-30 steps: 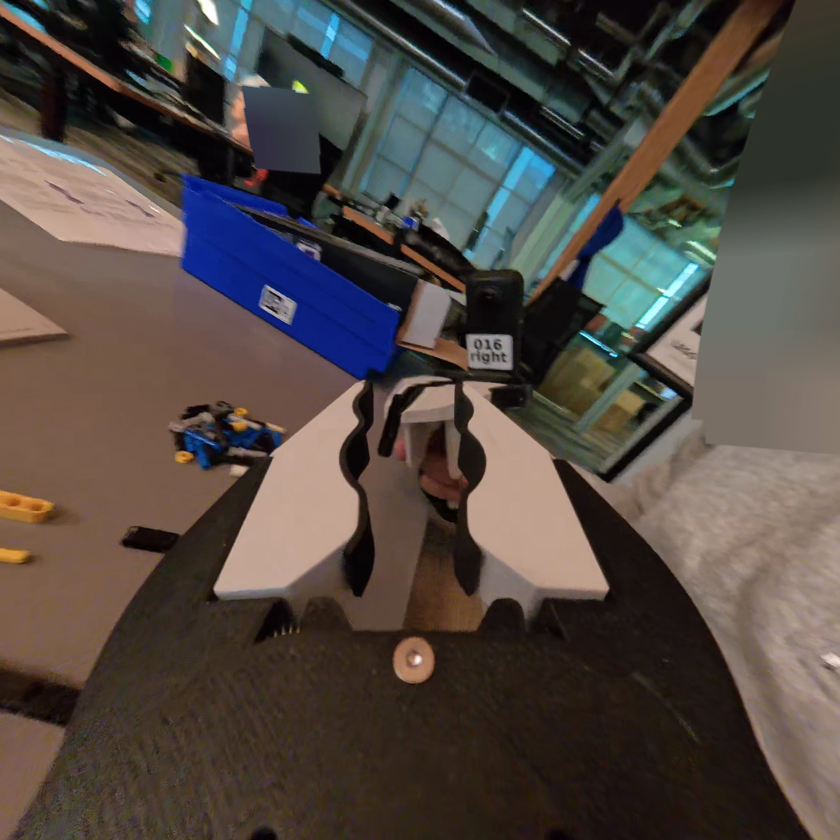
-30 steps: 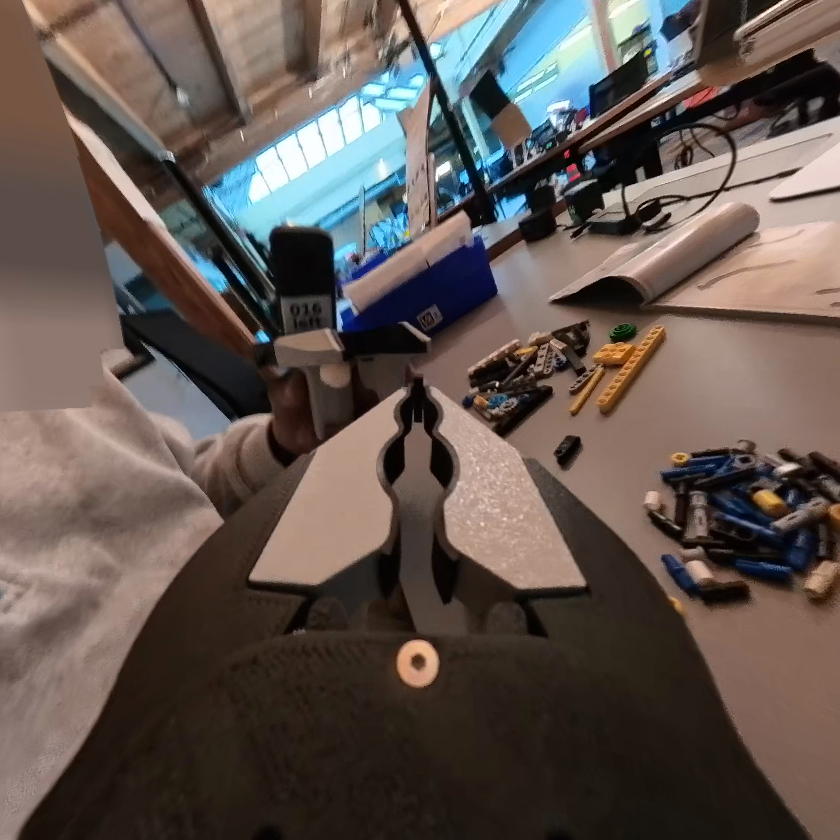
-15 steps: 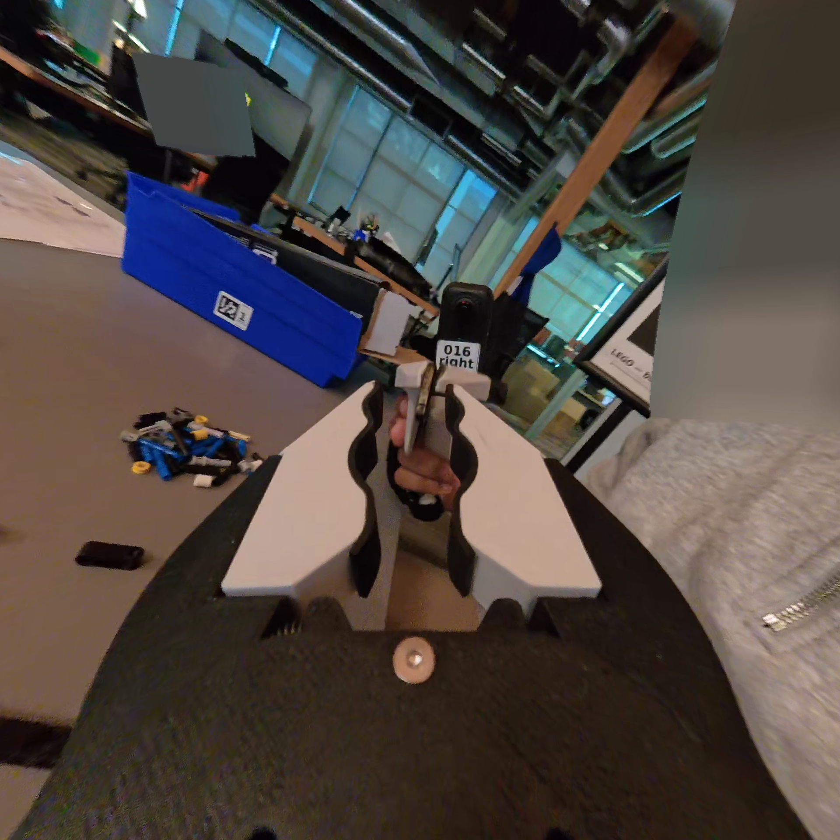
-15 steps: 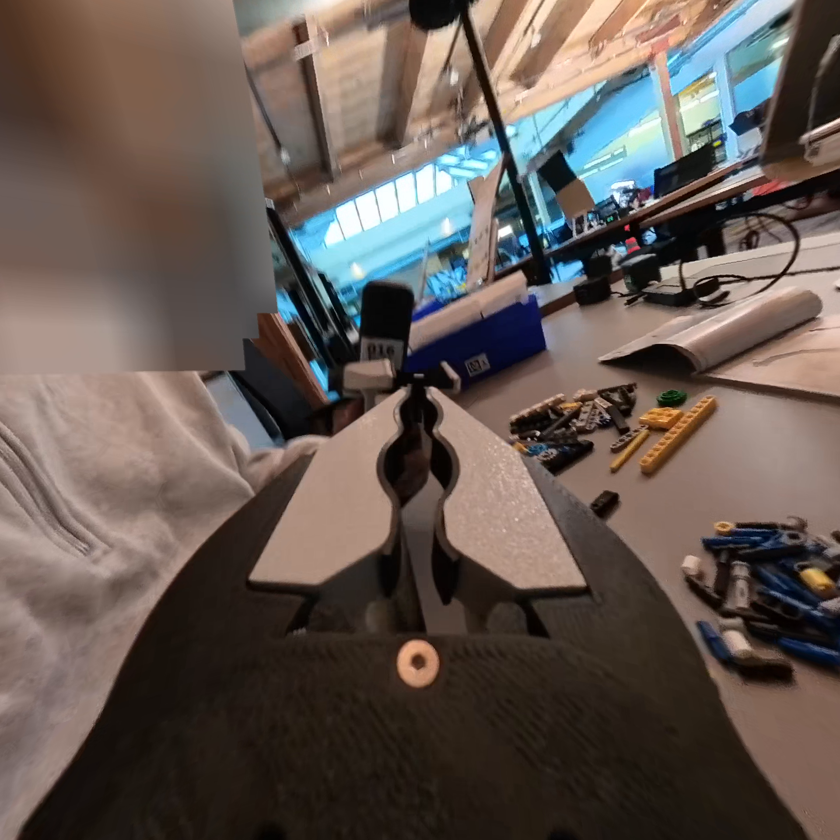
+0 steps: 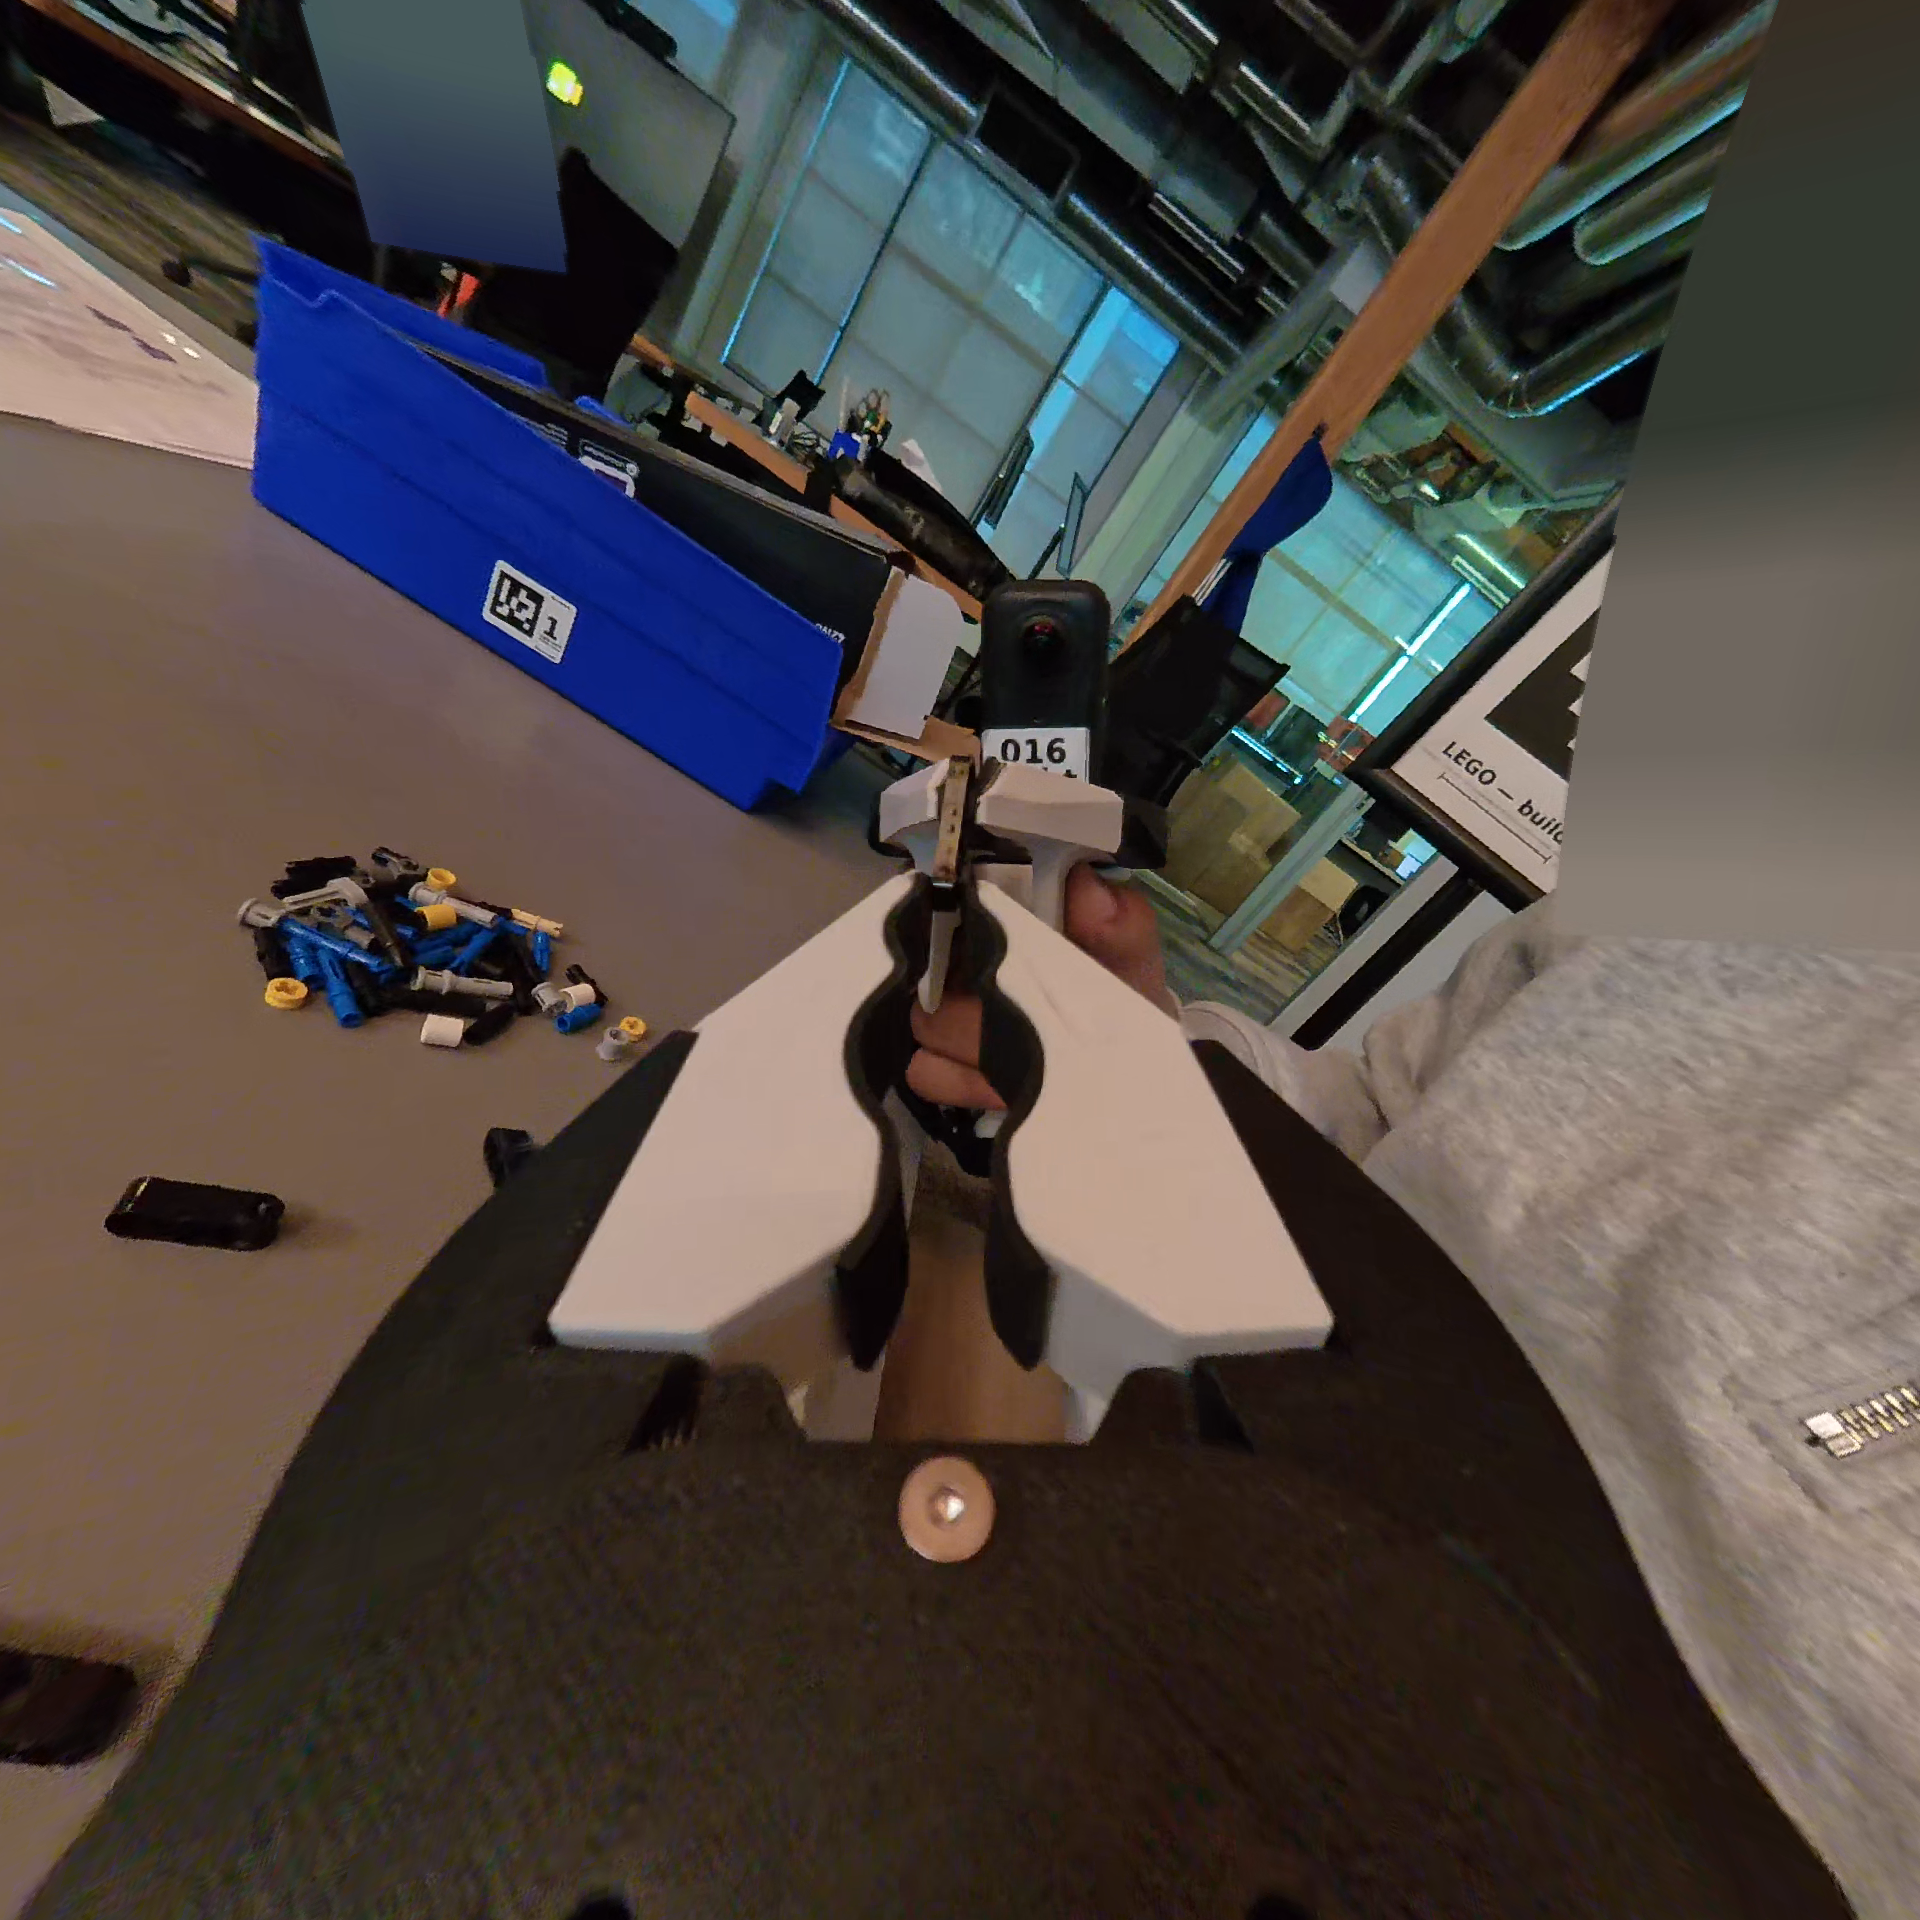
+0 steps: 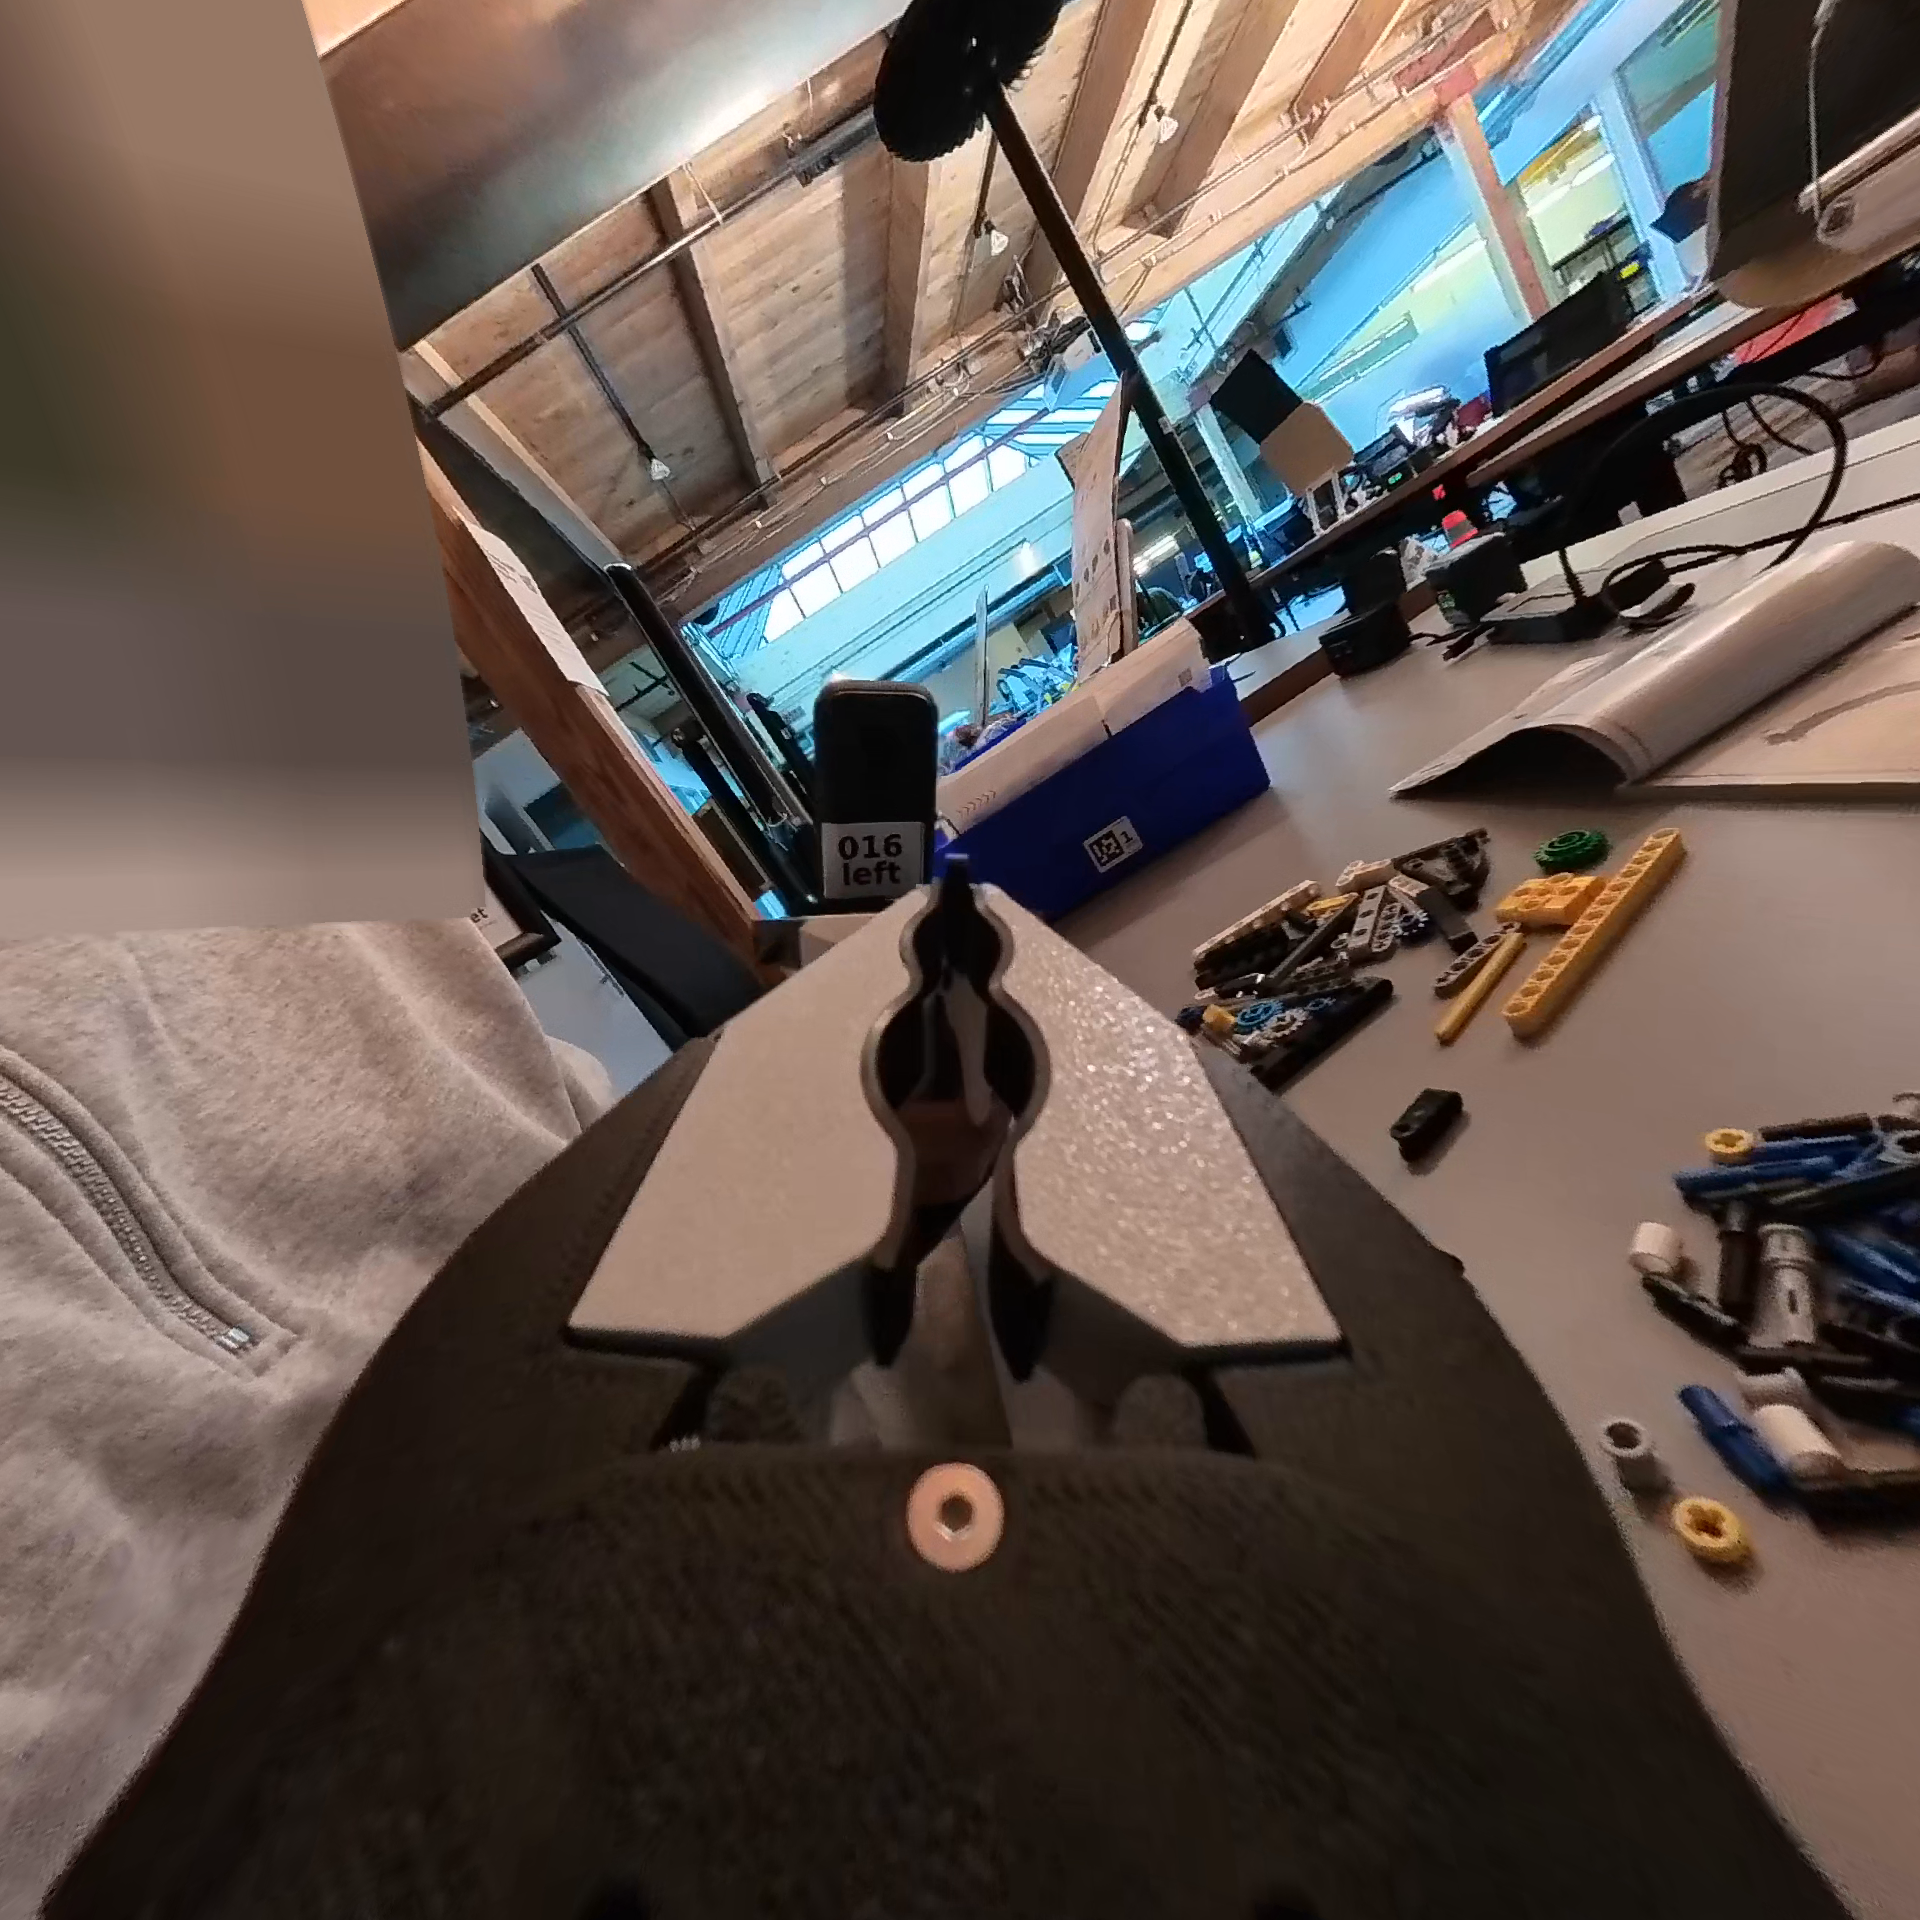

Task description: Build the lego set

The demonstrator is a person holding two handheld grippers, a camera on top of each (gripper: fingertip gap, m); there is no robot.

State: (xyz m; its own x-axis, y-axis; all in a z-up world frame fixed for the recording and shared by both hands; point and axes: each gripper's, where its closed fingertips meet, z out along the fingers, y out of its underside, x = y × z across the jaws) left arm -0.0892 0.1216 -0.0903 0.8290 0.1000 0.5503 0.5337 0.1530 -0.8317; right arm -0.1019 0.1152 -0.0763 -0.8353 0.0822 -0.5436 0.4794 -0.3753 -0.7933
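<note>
My two grippers meet tip to tip above the grey table's near edge (image 5: pixel 156 831). My right gripper (image 6: pixel 954 899) is shut on a thin dark lego piece (image 6: pixel 954 871) whose blue tip sticks out past the fingertips. In the left wrist view that piece (image 5: pixel 952 831) stands edge-on in the facing right gripper (image 5: pixel 961 821). My left gripper (image 5: pixel 945 894) has its fingertips closed around the piece's near end. In the right wrist view, only the left gripper's black camera body (image 6: pixel 873 769) shows behind my fingers.
A pile of blue, black and grey pins (image 5: pixel 416 956) (image 6: pixel 1808 1278) lies on the table. A lone black piece (image 5: pixel 192 1210) (image 6: pixel 1425 1120) lies nearby. Farther off are a beam pile (image 6: pixel 1309 966), a yellow beam (image 6: pixel 1595 930), a green gear (image 6: pixel 1571 850), an open booklet (image 6: pixel 1714 675) and a blue bin (image 5: pixel 540 561). A person's grey sweatshirt (image 5: pixel 1610 1195) is close.
My left gripper's jaws have closed from wide open to shut. The two grippers have come together tip to tip. The right gripper stayed shut.
</note>
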